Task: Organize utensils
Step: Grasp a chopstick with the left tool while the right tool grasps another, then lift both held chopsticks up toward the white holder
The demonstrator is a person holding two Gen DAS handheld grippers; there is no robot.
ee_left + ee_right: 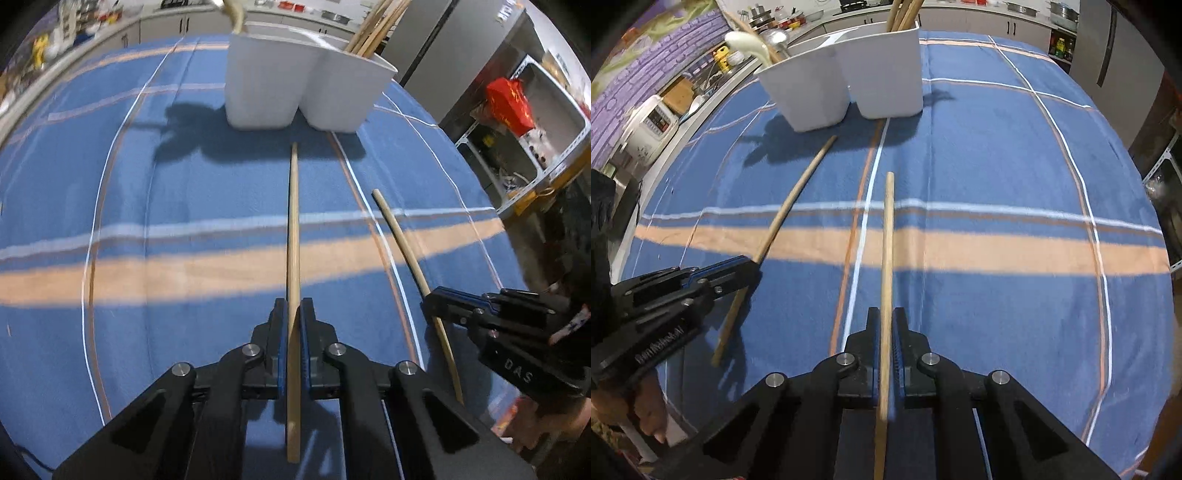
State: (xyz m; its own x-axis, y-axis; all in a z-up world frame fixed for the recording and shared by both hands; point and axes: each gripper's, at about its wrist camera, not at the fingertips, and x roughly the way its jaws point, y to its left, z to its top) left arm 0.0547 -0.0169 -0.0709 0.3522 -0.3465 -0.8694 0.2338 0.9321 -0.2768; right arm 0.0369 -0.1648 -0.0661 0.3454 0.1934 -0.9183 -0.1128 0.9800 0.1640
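Note:
My left gripper point(294, 306) is shut on a long wooden chopstick point(293, 221) whose far end points at the white two-compartment holder point(266, 85). In the right wrist view this gripper point(753, 266) shows at the left, clamped on that chopstick point(798, 192). My right gripper point(886, 314) is shut on a second chopstick point(888, 240). From the left wrist it appears at the right point(432, 299), gripping that stick point(402, 243). The holder point(886, 74) stands at the far end of the blue plaid cloth point(997, 166). Several chopsticks point(903, 14) stand in one compartment and a pale ladle point(746, 42) in the other.
A rice cooker point(653, 122) and a counter with pots point(783, 18) lie beyond the table's left side. A grey fridge point(1108, 48) stands at the far right. A metal shelf with a red bag point(509, 107) is past the table's right edge.

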